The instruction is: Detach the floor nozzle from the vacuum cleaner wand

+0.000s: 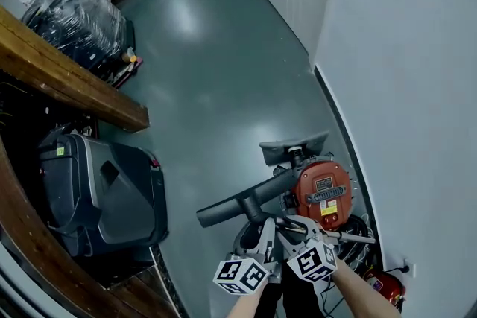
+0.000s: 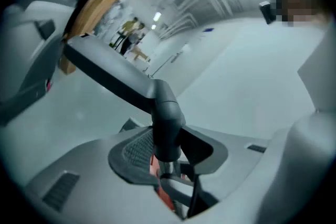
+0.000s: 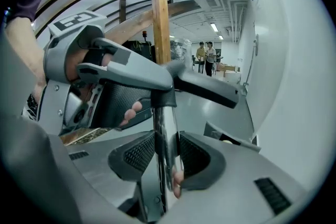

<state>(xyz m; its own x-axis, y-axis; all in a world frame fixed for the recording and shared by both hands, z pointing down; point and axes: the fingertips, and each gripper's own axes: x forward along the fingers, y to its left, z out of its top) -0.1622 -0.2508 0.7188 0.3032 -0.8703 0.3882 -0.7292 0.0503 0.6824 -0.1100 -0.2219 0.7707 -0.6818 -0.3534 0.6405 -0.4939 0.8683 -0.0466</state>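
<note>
Grippers closed: left gripper (image 2: 168, 150) on floor nozzle (image 2: 115, 78) neck, right gripper (image 3: 168, 153) on wand (image 3: 164, 123).

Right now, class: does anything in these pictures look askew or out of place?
The floor nozzle is tilted in mid-air rather than flat on the floor: the left gripper clamps its black neck, the right gripper clamps the chrome wand.

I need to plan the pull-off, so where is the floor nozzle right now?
Head view, lower middle: the dark floor nozzle lies crosswise just left of the red canister near the white wall, fitted on the chrome wand.
</note>
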